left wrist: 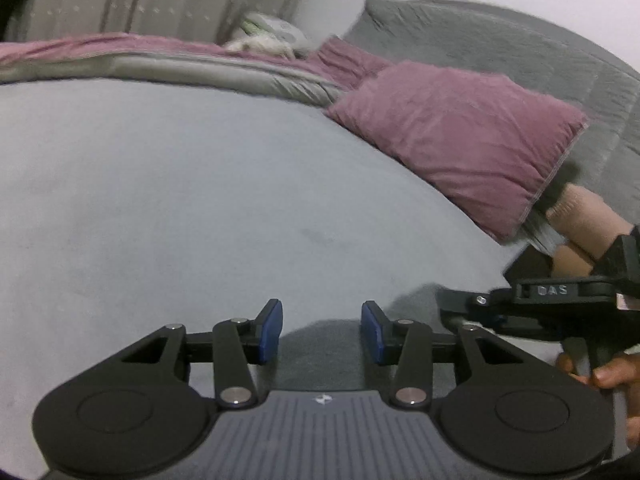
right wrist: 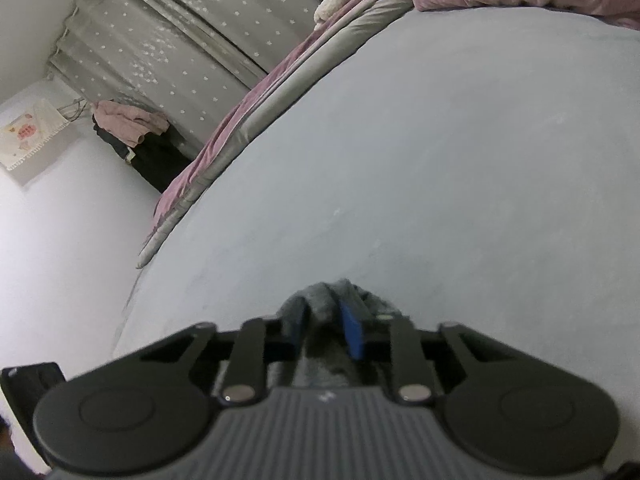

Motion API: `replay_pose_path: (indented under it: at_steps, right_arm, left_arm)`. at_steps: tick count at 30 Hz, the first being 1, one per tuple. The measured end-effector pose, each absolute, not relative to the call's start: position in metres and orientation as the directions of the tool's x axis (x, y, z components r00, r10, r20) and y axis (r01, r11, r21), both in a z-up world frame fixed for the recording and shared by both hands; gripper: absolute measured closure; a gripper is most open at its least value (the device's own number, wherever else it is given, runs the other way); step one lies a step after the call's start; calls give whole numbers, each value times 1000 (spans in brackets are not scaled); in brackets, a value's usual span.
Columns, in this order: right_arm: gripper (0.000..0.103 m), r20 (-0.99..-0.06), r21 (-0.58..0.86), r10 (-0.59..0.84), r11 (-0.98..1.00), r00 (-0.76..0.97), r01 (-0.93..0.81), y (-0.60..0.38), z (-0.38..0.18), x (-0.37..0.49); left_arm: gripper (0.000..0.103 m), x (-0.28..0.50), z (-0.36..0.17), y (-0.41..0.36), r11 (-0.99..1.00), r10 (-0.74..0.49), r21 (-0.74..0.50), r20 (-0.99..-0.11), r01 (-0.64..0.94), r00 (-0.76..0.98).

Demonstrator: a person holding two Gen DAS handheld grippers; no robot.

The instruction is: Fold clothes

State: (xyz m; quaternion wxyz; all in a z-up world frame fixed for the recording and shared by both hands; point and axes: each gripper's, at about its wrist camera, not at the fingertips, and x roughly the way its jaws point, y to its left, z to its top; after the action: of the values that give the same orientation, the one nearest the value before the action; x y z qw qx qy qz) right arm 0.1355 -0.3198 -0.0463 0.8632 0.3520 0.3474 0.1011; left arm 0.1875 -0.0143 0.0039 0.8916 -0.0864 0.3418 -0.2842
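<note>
Between the blue pads of the right tool a bunched fold of dark grey knitted garment is sitting, the two fingers pinching in on it with only a narrow gap left. Its cloth is trailing back under the tool body, fuzzy and soft-looking. In the left wrist view the same grey garment is lying flat on the pale grey bedsheet, just ahead of and below the left tool, whose jaws are standing wide apart and gripping nothing (cloth is showing through the gap). A person's hand is holding the right tool's handle at the frame's right edge. Beyond, a mauve velvety rectangular pillow is resting on the bed.
</note>
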Motion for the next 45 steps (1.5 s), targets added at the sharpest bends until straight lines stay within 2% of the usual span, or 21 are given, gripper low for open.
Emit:
replay_pose_path:
  at_steps: [3, 5, 7, 10, 17, 21, 26, 28, 29, 31, 32, 35, 37, 40, 42, 45]
  right_arm:
    - [91, -534, 667, 413, 742, 738, 67, -317, -46, 135]
    - [92, -536, 667, 413, 742, 736, 70, -316, -45, 134]
    - [93, -534, 660, 410, 749, 739, 62, -317, -42, 132]
    - [93, -533, 639, 394, 768, 749, 51, -312, -38, 128]
    - [94, -520, 524, 303, 852, 799, 17, -297, -16, 117]
    - [94, -545, 505, 280, 862, 790, 43, -295, -29, 120]
    - [92, -582, 499, 268, 863, 768, 77, -294, -52, 125]
    - [82, -567, 524, 283, 848, 774, 74, -298, -51, 124]
    - [74, -559, 536, 288, 841, 778, 74, -299, -50, 123]
    - [62, -535, 532, 282, 845, 797, 58, -300, -41, 119]
    - [60, -523, 529, 278, 847, 806, 51, -300, -37, 117]
    - [61, -483, 485, 252, 874, 839, 17, -296, -23, 111]
    - [62, -460, 434, 236, 901, 856, -15, -289, -13, 108]
    - [73, -443, 353, 252, 931, 861, -91, -269, -4, 103]
    - [79, -457, 300, 274, 943, 846, -143, -252, -5, 104]
    - [82, -497, 215, 255, 962, 829, -167, -231, -13, 105]
  left_arm:
    - [57, 189, 3, -28, 839, -529, -268, -604, 473, 596]
    - [60, 187, 3, -33, 844, -514, -237, -614, 482, 599]
    - [80, 181, 3, -38, 847, -498, -195, -616, 495, 610]
    - [86, 170, 5, -41, 869, -471, -180, -586, 461, 660]
    - [86, 150, -14, -22, 911, -400, -300, -469, 284, 788]
    - [86, 160, -33, -24, 919, -364, -327, -489, 220, 792]
    - [80, 161, -32, -24, 915, -367, -343, -494, 211, 788]
    - [76, 159, -27, -17, 901, -388, -379, -488, 211, 782]
    - [74, 157, -25, -12, 897, -389, -392, -484, 204, 784]
    - [73, 151, -18, -2, 899, -370, -398, -468, 182, 803]
    - [73, 147, -14, 2, 906, -347, -386, -453, 170, 821]
    - [75, 133, -4, 10, 926, -295, -348, -412, 150, 862]
    - [75, 126, -2, 8, 921, -319, -342, -395, 185, 861]
    - [76, 123, -6, -8, 915, -369, -312, -394, 255, 842]
    - [77, 124, -11, -22, 912, -394, -279, -404, 300, 825]
    - [77, 121, -20, -40, 927, -373, -184, -416, 325, 829]
